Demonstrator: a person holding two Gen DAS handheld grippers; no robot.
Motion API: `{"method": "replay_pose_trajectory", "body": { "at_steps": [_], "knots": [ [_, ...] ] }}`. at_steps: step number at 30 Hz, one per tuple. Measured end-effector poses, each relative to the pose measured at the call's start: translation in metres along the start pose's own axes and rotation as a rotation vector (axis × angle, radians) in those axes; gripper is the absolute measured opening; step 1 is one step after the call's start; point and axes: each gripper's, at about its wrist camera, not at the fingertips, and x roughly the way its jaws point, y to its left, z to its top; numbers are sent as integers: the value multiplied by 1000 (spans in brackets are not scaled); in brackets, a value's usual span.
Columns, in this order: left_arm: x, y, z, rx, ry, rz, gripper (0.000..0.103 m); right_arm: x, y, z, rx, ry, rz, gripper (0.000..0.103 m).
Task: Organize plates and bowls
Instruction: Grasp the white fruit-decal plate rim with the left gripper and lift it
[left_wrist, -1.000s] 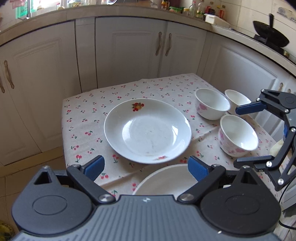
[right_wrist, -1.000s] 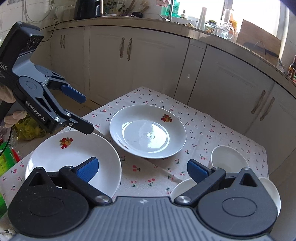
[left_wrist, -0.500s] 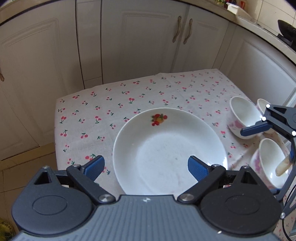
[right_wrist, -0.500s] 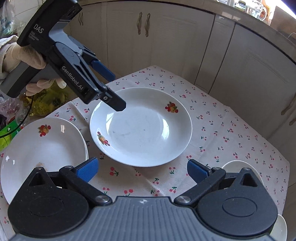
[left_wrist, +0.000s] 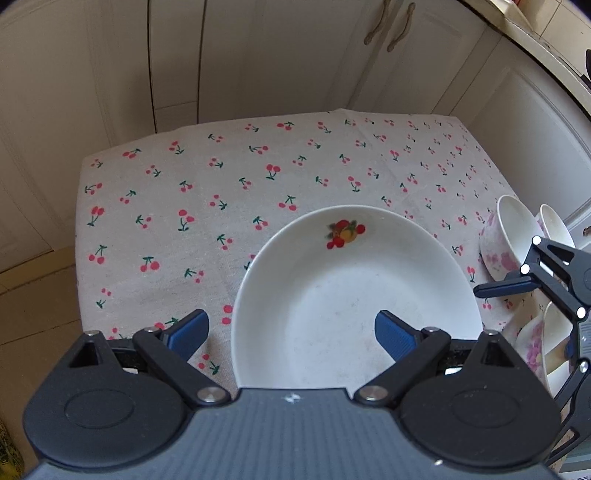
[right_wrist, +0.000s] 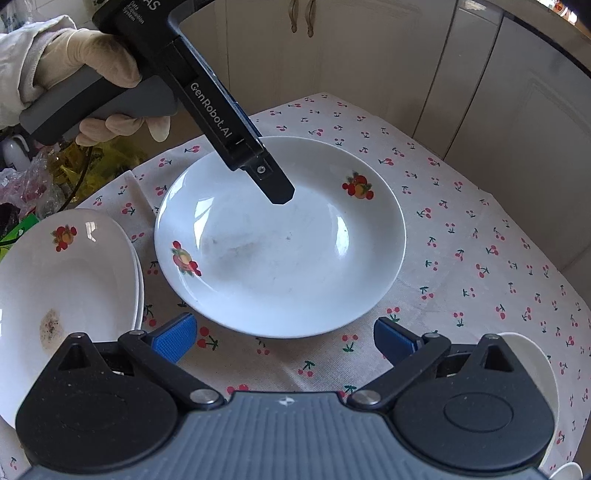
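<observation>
Left wrist view: left tool (left_wrist: 291, 332) gapes wide over the plate (left_wrist: 354, 295) — gripping nothing; right tool (right_wrist: 284, 338) likewise.

Plates: 3, one centre (right_wrist: 280, 236), 2 stacked at left (right_wrist: 66, 273). Bowls: 3 (left_wrist: 511, 236). Tools: 2.

Black tool (right_wrist: 275, 192), blue pads (right_wrist: 173, 338), cream glove (right_wrist: 92, 55)

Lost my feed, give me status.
Left tongs open, straddling plate rim. Right tongs open, empty. Nothing in the way.
</observation>
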Motion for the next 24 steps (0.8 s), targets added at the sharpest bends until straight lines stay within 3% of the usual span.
{"method": "replay_pose_trajectory", "body": {
  "at_steps": [9, 24],
  "knots": [
    [16, 3, 19, -22, 105, -135, 96, 10, -8, 0, -2, 9, 30, 103],
    [22, 4, 29, -10, 166, -163, 98, 19, -11, 2, -24, -13, 56, 103]
  ]
}}
